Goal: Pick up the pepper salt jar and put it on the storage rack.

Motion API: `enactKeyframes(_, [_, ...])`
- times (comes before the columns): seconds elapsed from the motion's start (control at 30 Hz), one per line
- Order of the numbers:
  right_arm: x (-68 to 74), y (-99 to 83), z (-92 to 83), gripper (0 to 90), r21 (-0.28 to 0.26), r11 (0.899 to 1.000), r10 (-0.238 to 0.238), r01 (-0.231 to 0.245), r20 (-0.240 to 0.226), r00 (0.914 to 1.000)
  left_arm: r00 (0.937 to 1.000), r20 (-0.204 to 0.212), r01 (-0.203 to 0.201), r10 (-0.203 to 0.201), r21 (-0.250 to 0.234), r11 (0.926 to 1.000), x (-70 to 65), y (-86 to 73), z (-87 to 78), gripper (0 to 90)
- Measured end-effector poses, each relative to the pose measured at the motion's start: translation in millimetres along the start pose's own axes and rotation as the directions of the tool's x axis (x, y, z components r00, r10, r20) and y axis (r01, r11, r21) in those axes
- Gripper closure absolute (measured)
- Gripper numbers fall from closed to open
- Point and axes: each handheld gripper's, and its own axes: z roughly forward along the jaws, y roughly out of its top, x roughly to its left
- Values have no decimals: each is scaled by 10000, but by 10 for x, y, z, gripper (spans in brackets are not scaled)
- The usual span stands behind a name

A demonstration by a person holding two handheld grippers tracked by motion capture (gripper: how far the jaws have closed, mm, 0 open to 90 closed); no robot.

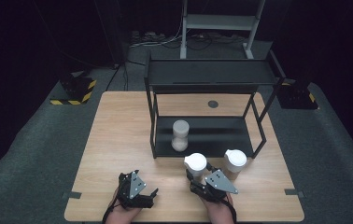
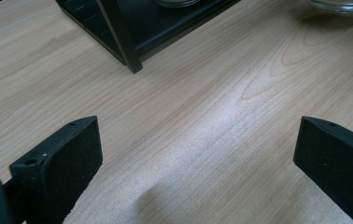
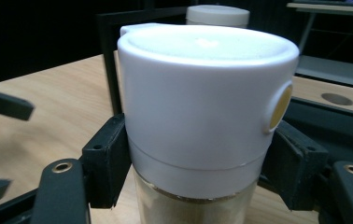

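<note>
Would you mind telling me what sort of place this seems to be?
Probably a lab recording station: a lone wooden table on grey carpet, hazard-striped stand bases, loose cables behind it.

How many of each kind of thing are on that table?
White-lidded jars on the tabletop: 2, one in the right tongs, one beside it
White hourglass-shaped jar on the rack's lower shelf: 1
Black rack: 1
Total: 4

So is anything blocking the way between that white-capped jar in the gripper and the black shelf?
Nothing visible. The right gripper holds the white-capped jar just in front of the shelf's lower level, whose front is open. A jar already there stands toward its left; another jar stands off to the right.
</note>
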Motion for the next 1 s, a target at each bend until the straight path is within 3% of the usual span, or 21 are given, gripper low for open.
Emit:
enactKeyframes(0.4, [-74, 28, 163, 299, -75, 9999, 91, -85, 819, 9966, 10000, 41, -63, 64, -48, 10000, -2, -2, -6, 13])
enactKeyframes(1.0, [-136, 121, 393, 300, -113, 9999, -35, 52, 1455, 9894, 10000, 60, -38, 39, -78, 10000, -3, -7, -13, 13])
